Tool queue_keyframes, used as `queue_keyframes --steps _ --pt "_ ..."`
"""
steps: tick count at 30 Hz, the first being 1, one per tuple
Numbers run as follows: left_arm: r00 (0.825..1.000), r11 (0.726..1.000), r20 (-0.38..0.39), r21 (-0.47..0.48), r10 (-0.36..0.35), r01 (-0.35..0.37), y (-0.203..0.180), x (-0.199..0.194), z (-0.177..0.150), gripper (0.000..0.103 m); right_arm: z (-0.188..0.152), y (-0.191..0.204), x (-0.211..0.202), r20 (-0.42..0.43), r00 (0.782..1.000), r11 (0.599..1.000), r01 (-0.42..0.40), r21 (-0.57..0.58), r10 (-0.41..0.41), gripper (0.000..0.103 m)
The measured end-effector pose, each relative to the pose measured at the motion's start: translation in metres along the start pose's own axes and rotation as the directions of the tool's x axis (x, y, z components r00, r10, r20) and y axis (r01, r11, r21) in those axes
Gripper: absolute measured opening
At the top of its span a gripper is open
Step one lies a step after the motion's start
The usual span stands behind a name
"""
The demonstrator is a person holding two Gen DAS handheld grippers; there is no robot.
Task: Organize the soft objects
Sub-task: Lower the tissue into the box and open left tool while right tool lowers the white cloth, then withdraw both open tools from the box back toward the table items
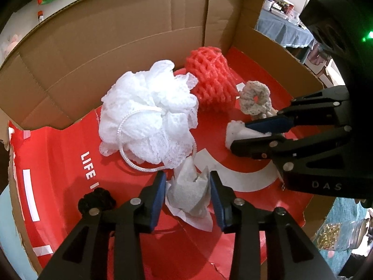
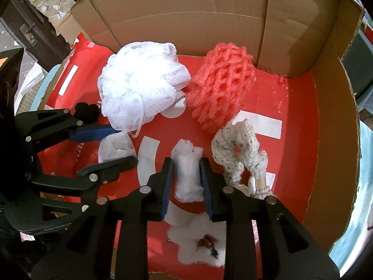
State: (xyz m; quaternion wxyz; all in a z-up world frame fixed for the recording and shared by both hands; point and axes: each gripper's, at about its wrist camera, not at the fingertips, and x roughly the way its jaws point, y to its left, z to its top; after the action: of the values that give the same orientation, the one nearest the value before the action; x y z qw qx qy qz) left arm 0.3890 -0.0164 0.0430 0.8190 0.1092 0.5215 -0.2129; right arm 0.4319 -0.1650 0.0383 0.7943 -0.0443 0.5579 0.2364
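Inside a cardboard box with a red floor (image 1: 70,186) lie a white mesh bath pouf (image 1: 149,114) (image 2: 139,86), a red foam net (image 1: 209,79) (image 2: 221,88), a cream crochet piece (image 1: 255,99) (image 2: 240,154) and a small black scrunchie (image 1: 96,201) (image 2: 86,110). My left gripper (image 1: 187,193) (image 2: 109,145) has its jaws around a crumpled white tissue (image 1: 191,193) (image 2: 116,148). My right gripper (image 2: 186,177) (image 1: 242,135) is shut on a white cotton wad (image 2: 187,175) (image 1: 235,131), held just above the floor.
Brown cardboard walls (image 1: 116,42) (image 2: 331,140) surround the floor on the far and right sides. A white fluffy clump (image 2: 198,240) lies under my right gripper near the box front. A jar with gold bits (image 1: 340,235) stands outside at lower right.
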Motion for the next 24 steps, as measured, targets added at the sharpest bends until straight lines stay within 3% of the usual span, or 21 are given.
queue_keyframes --steps 8,14,16,18,24 --pt "0.999 1.0 0.049 -0.014 0.012 -0.011 -0.003 -0.022 -0.005 0.056 -0.006 0.008 -0.013 0.023 0.999 1.0 0.026 0.003 -0.027 0.025" --pt "0.991 0.999 0.122 -0.024 0.046 -0.044 -0.008 -0.063 -0.018 0.068 -0.015 0.016 -0.042 0.063 0.996 0.998 0.057 0.025 -0.058 0.025" --pt "0.986 0.998 0.16 -0.032 0.054 -0.05 -0.01 -0.081 -0.024 0.075 -0.018 0.016 -0.051 0.083 0.995 0.998 0.057 0.034 -0.06 0.033" --pt "0.977 0.997 0.205 -0.05 0.063 -0.054 -0.013 -0.103 -0.031 0.079 -0.024 0.018 -0.067 0.123 0.99 0.997 0.062 0.04 -0.066 0.08" --pt "0.945 0.996 0.319 -0.08 0.071 -0.048 -0.031 -0.154 -0.052 0.093 -0.052 0.032 -0.125 0.261 0.959 0.994 0.104 0.04 -0.111 0.082"
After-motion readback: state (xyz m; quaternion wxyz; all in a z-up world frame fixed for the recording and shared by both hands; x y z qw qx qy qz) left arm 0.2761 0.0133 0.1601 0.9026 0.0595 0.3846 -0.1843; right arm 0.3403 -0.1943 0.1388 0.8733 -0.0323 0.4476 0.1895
